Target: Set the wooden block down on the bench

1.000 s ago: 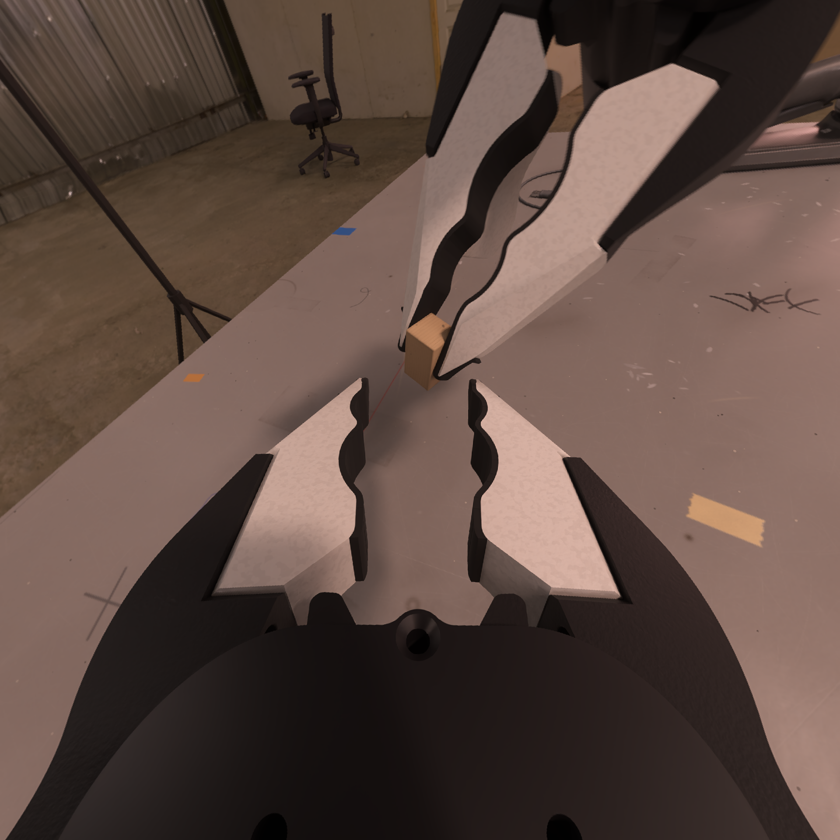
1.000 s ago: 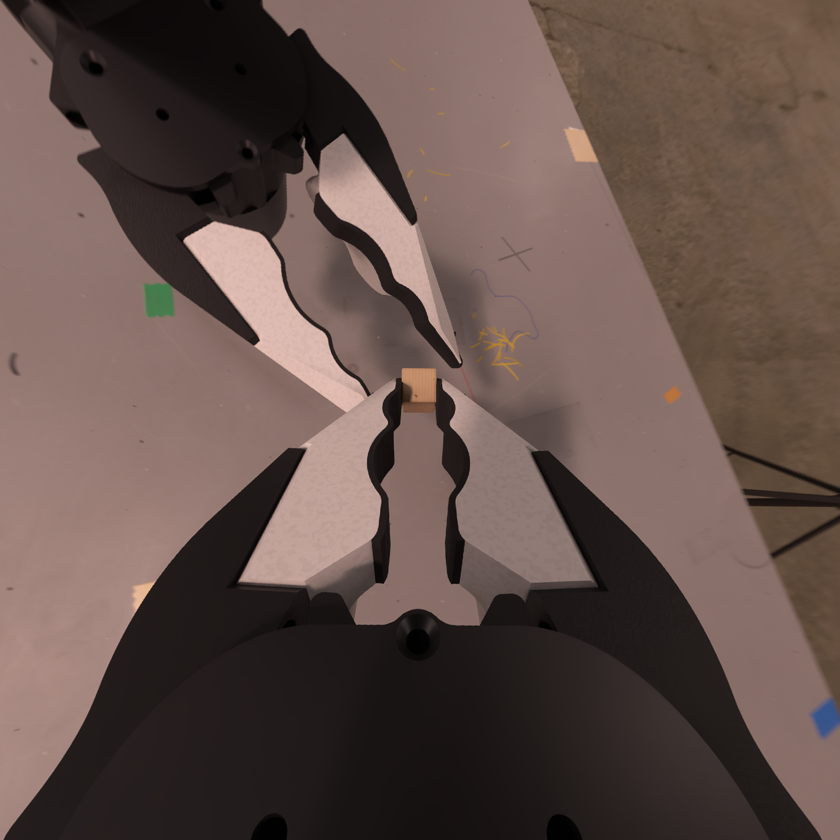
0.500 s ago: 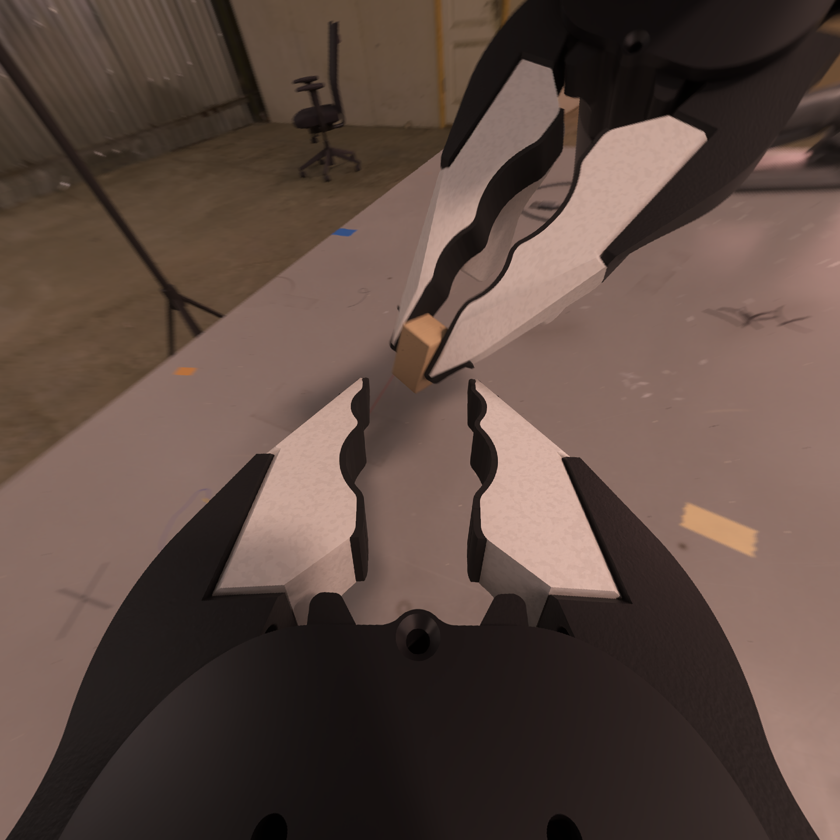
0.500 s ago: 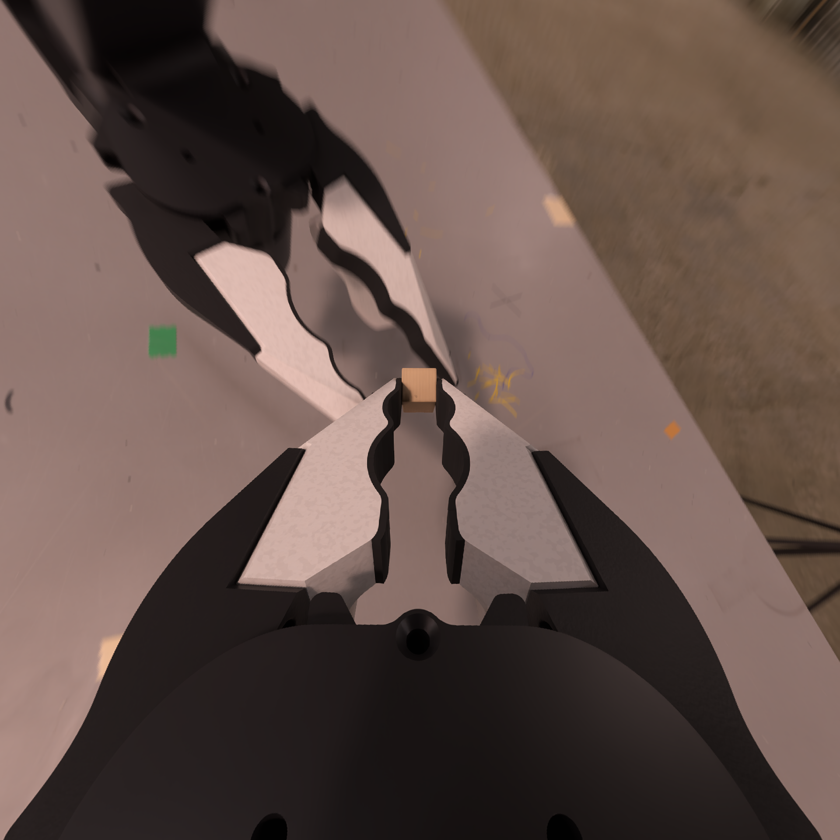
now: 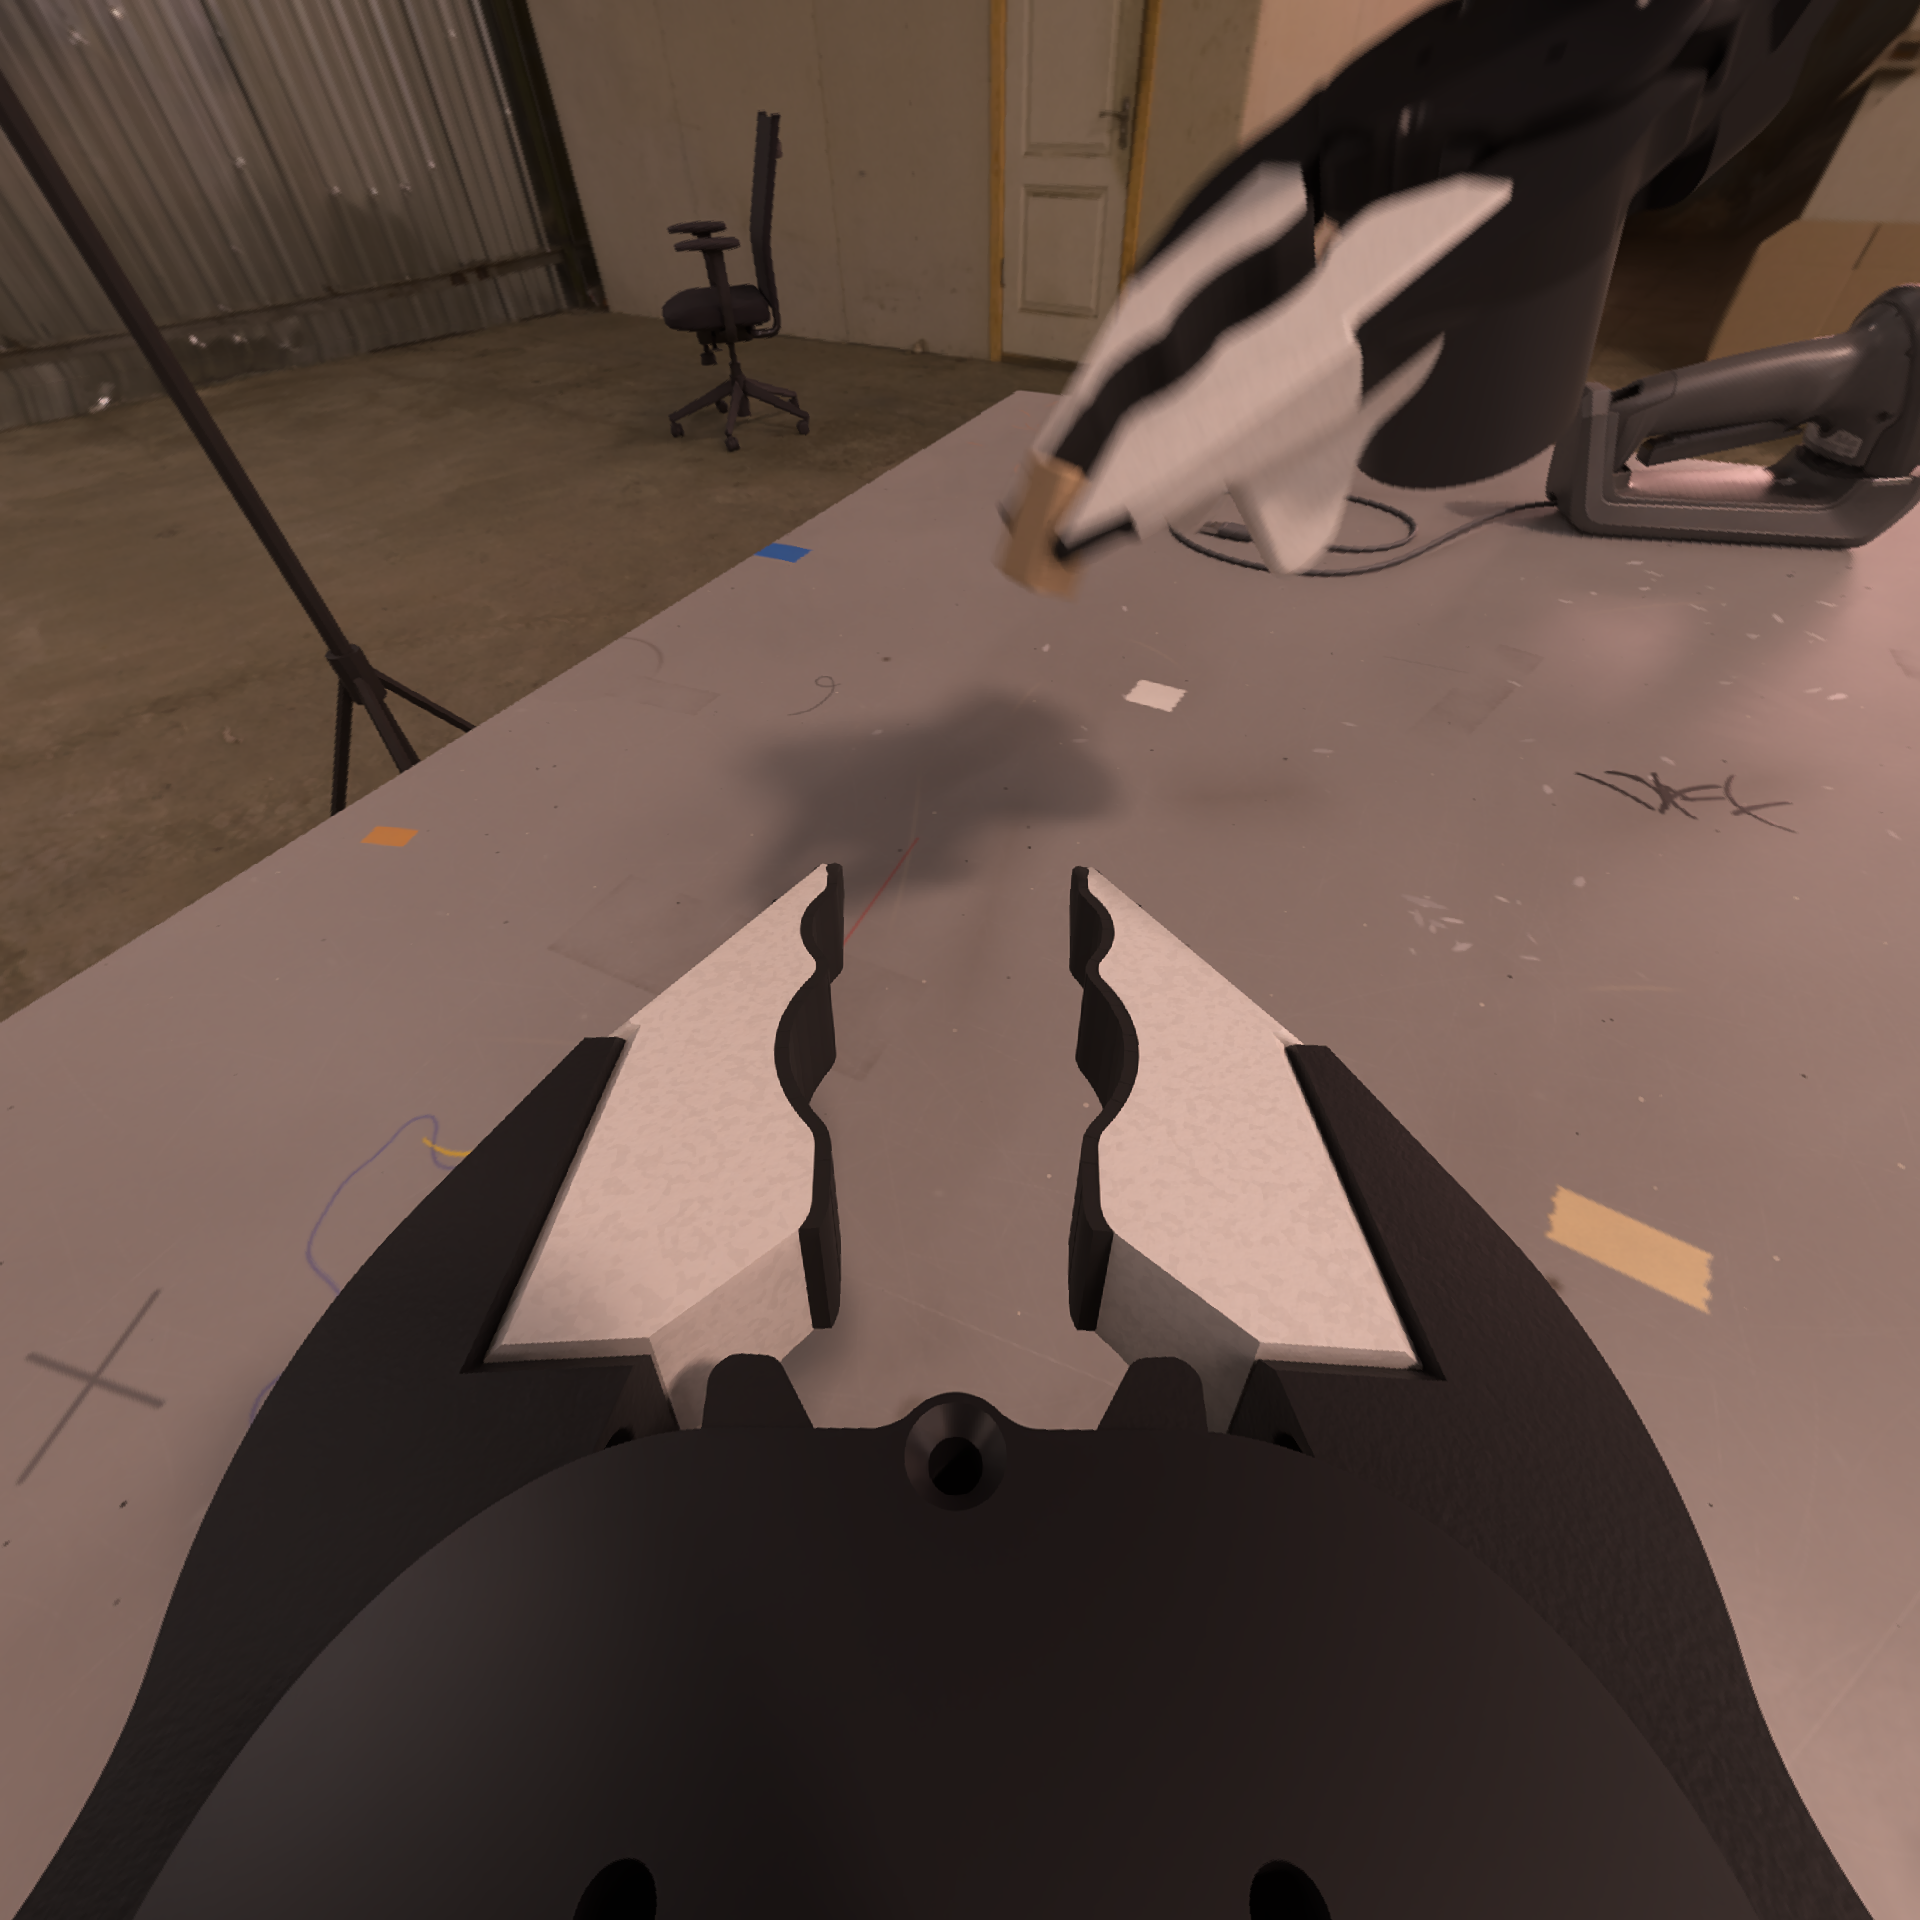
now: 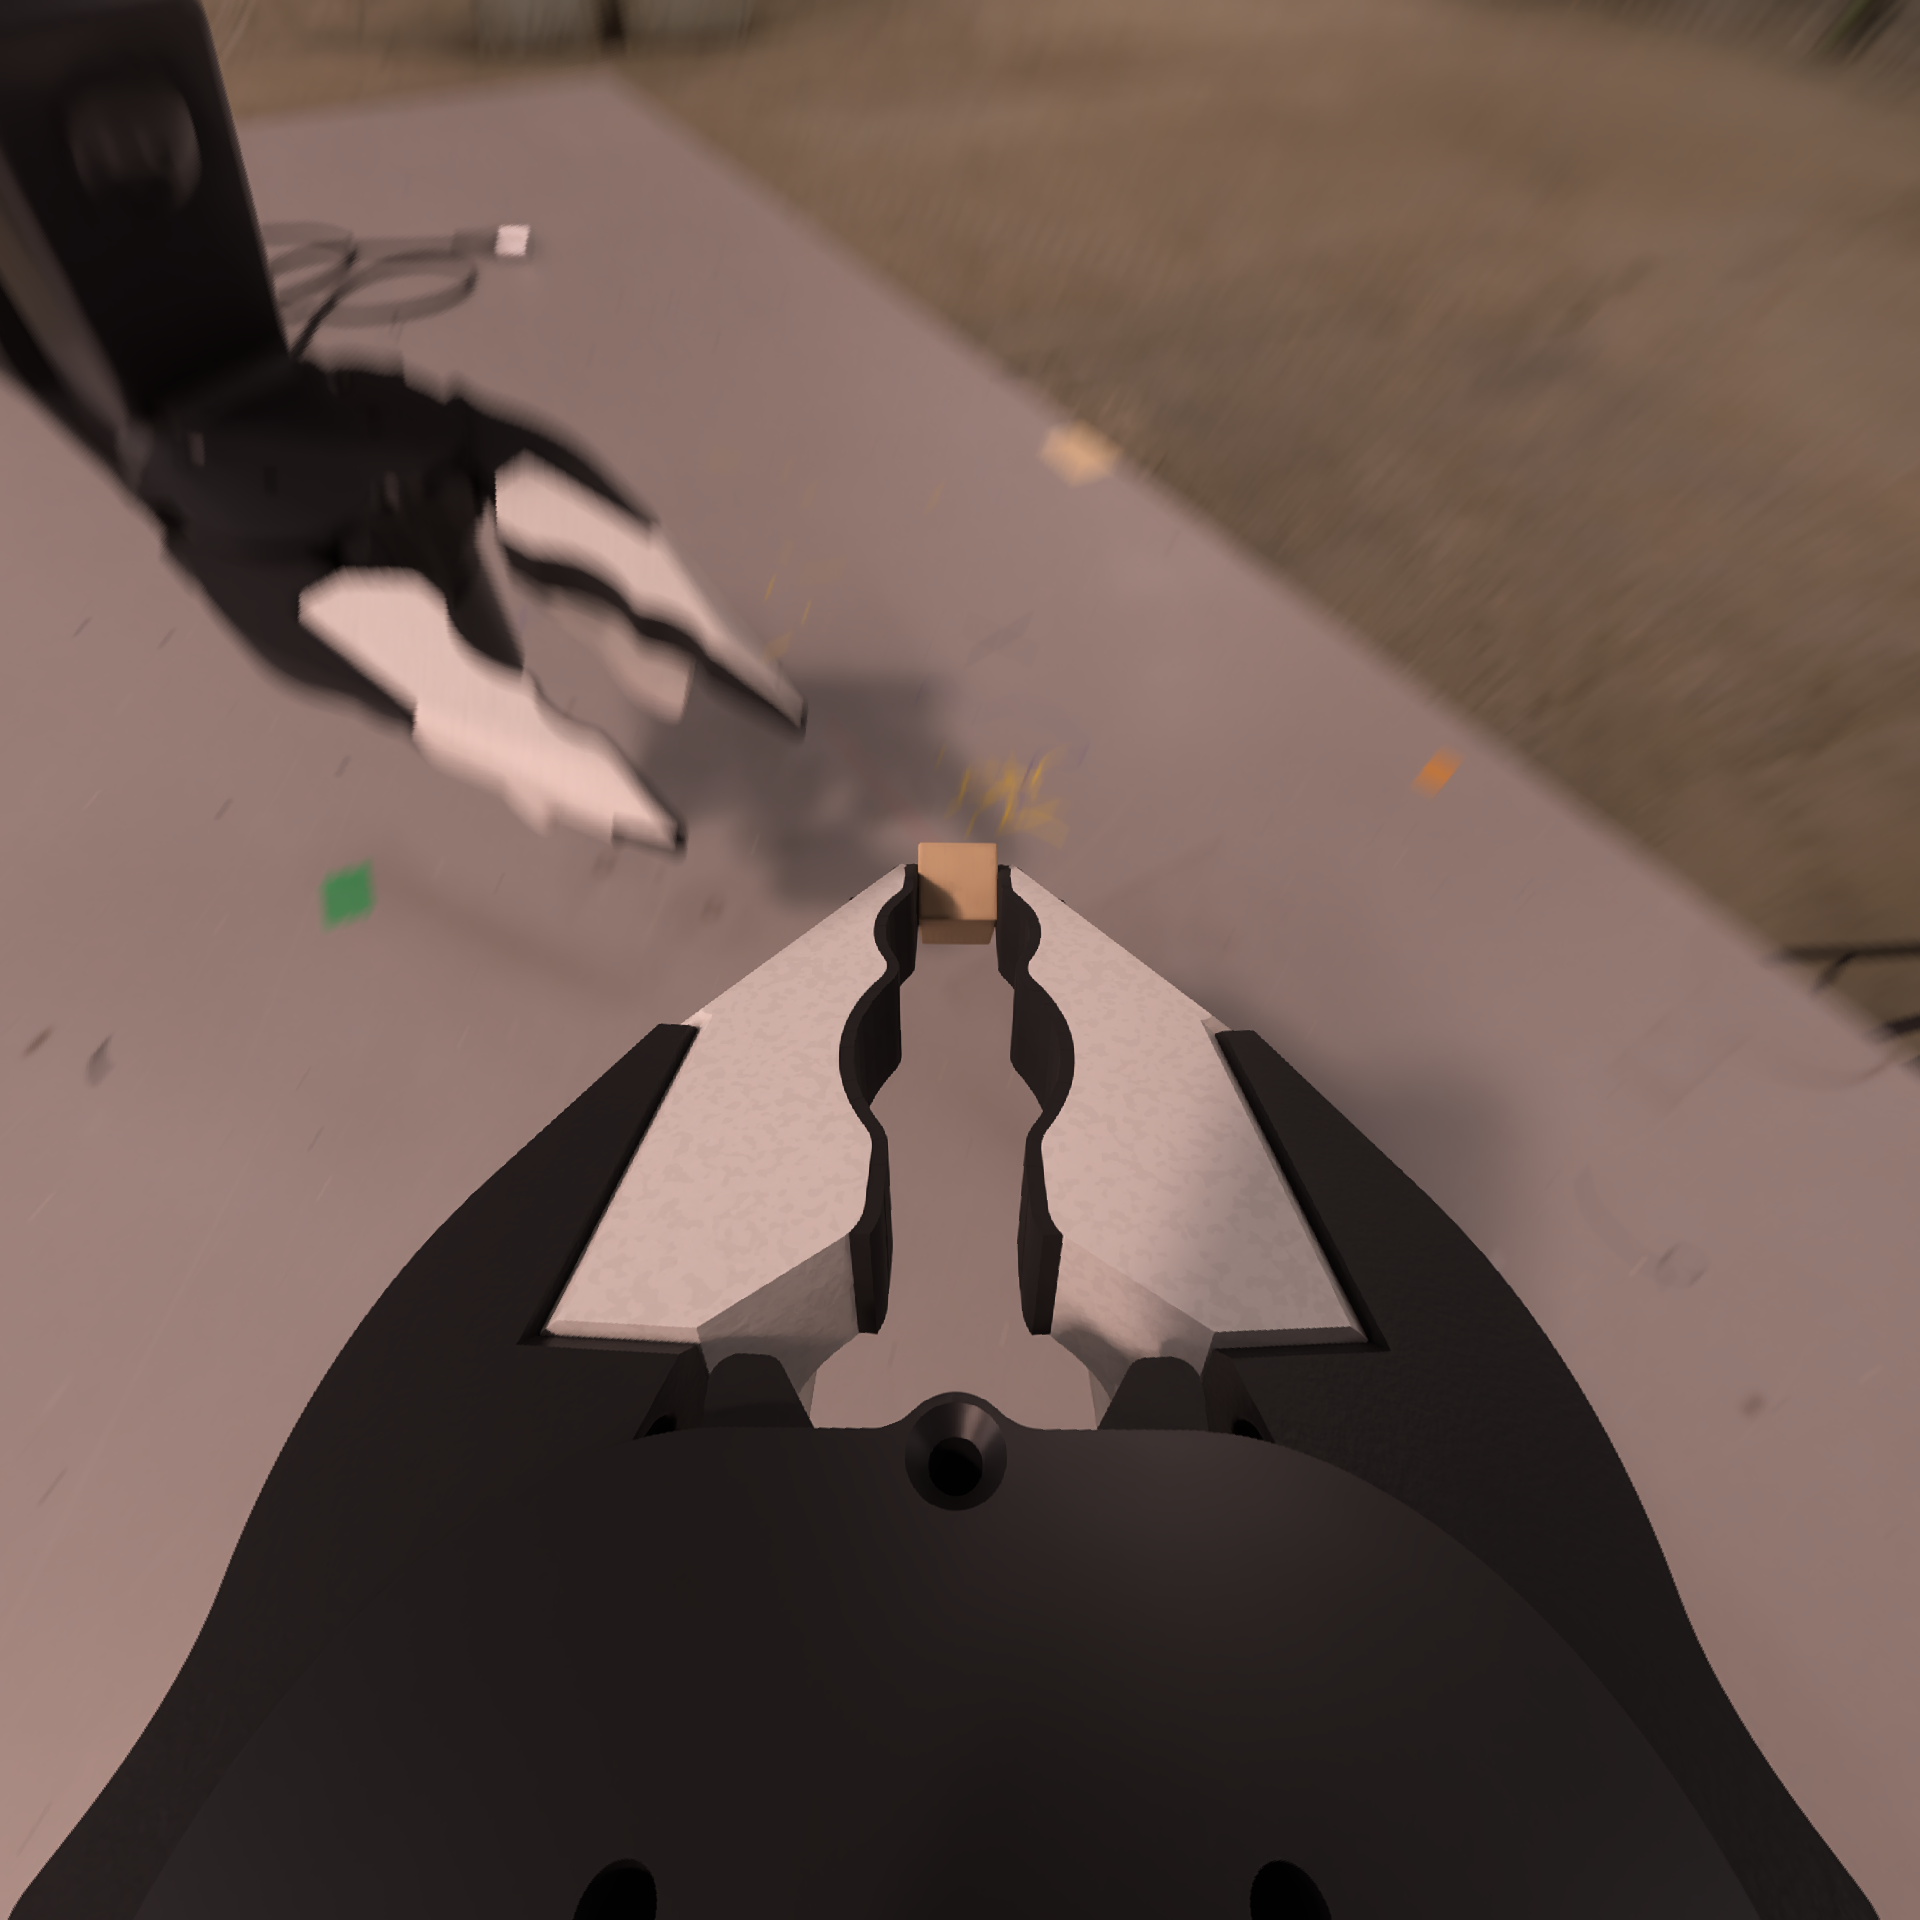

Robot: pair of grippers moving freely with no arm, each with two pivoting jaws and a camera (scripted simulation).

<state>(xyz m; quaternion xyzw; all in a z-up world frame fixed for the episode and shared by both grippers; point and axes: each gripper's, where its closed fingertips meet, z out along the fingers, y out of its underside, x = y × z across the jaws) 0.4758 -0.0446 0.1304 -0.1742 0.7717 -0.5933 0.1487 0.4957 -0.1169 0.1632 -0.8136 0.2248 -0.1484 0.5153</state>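
A small wooden block [image 6: 957, 894] is pinched between the tips of my right gripper [image 6: 957, 883], held in the air above the grey bench [image 6: 1351, 1039]. In the left wrist view the block [image 5: 1039, 530] and the right gripper [image 5: 1060, 535] show blurred at the upper right, well above the bench [image 5: 1455, 1039]. My left gripper [image 5: 954, 883] is open and empty, low over the bench. It also shows in the right wrist view [image 6: 738, 774], blurred, to the left of and beyond the block.
A grey hand-held tool [image 5: 1745, 457] with a coiled cable [image 5: 1351, 540] lies at the far right of the bench. Tape patches [image 5: 1629, 1259] and scribbles [image 5: 1683, 800] mark the bench top. A tripod leg [image 5: 260, 540] and an office chair [image 5: 732, 301] stand on the floor to the left.
My right gripper has lifted the block up and away from my left gripper, toward the far right. The two grippers are now well apart. The left gripper stays open.
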